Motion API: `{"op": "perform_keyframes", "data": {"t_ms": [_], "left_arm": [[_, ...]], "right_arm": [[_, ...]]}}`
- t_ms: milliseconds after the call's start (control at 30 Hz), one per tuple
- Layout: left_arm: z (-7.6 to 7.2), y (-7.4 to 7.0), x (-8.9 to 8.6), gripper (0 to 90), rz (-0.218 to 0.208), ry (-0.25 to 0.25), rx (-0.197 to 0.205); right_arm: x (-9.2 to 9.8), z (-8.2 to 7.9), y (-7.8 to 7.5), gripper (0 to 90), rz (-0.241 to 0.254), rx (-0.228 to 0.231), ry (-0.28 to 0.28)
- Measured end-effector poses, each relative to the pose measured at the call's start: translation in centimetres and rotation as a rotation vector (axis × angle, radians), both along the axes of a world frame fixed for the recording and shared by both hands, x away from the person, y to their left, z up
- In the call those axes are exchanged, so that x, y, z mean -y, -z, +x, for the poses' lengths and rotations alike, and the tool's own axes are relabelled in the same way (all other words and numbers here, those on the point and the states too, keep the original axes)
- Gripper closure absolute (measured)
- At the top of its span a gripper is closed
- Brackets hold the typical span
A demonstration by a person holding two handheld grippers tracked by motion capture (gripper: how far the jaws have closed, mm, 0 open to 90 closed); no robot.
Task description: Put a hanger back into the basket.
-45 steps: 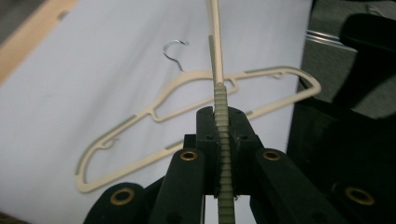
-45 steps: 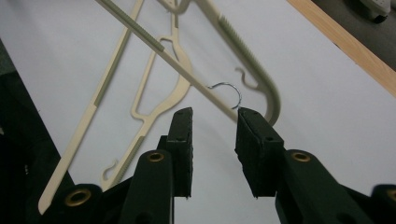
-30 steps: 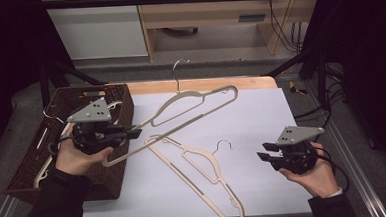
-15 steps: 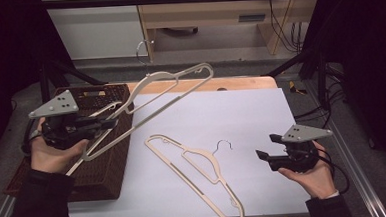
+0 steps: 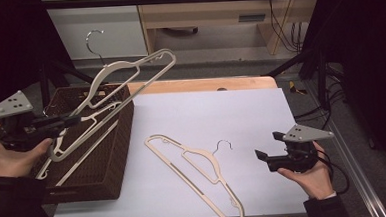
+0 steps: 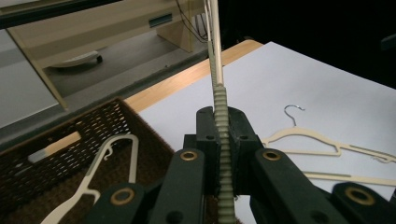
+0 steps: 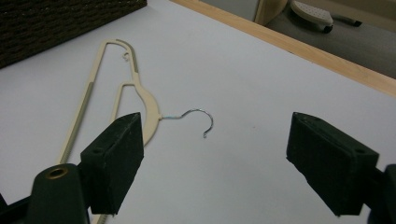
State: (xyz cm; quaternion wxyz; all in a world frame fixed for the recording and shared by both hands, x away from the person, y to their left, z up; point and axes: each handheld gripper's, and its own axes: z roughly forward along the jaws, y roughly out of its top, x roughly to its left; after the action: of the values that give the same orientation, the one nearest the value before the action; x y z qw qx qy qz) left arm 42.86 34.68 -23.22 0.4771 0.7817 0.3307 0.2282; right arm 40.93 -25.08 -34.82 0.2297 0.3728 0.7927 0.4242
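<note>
A: Start closest to the person. What does the right hand hold?

B: The right gripper (image 5: 261, 159) sits low at the near right of the white table top (image 5: 221, 112), in the person's right hand (image 5: 312, 175). Its 2 black jaws have just been opening and now stand wide apart with nothing between them. In the right gripper view they frame bare table, and the thin metal hook of a cream plastic clothes hanger (image 7: 135, 93) lies just beyond them.

A: Where is that hanger on the table?

B: Flat on the white surface, left of the right gripper and apart from it. In the high view the same hanger (image 5: 204, 163) runs slantwise from the table's middle toward the near edge.

A: And the left side?

B: The left gripper (image 5: 69, 121) is clamped shut on the ribbed bar of a second cream plastic hanger (image 5: 125, 87). The left gripper view shows the ribbed bar (image 6: 223, 154) pinched between the 2 jaws. That hanger is lifted off the table and tilted, rising away from the gripper over the dark brown woven basket (image 5: 112, 178) at the table's left edge, its metal hook topmost.

A: Anything in the basket?

B: 1 more pale hanger (image 6: 100, 177) lies inside, plus a short pale strip on the weave, too small to identify.

A: Farther back?

B: A light wooden desk (image 5: 216, 12) stands beyond the table.
</note>
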Motion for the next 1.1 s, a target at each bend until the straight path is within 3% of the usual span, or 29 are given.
{"op": "perform_keyframes", "data": {"t_ms": [233,600,1100], "left_arm": [[0.0,0.5,-3.1,85.2,-0.04,-0.036,-0.014],[-0.1,2.7,-8.2,85.2,-0.038,-0.134,-0.062],[0.0,6.2,-12.7,85.2,-0.066,-0.222,-0.124]], "right_arm": [[-0.2,0.0,0.0,15.9,0.015,0.002,0.001],[0.0,-0.2,0.0,14.1,0.03,0.015,0.009],[-0.4,-0.1,0.1,13.7,0.033,0.015,0.004]]}}
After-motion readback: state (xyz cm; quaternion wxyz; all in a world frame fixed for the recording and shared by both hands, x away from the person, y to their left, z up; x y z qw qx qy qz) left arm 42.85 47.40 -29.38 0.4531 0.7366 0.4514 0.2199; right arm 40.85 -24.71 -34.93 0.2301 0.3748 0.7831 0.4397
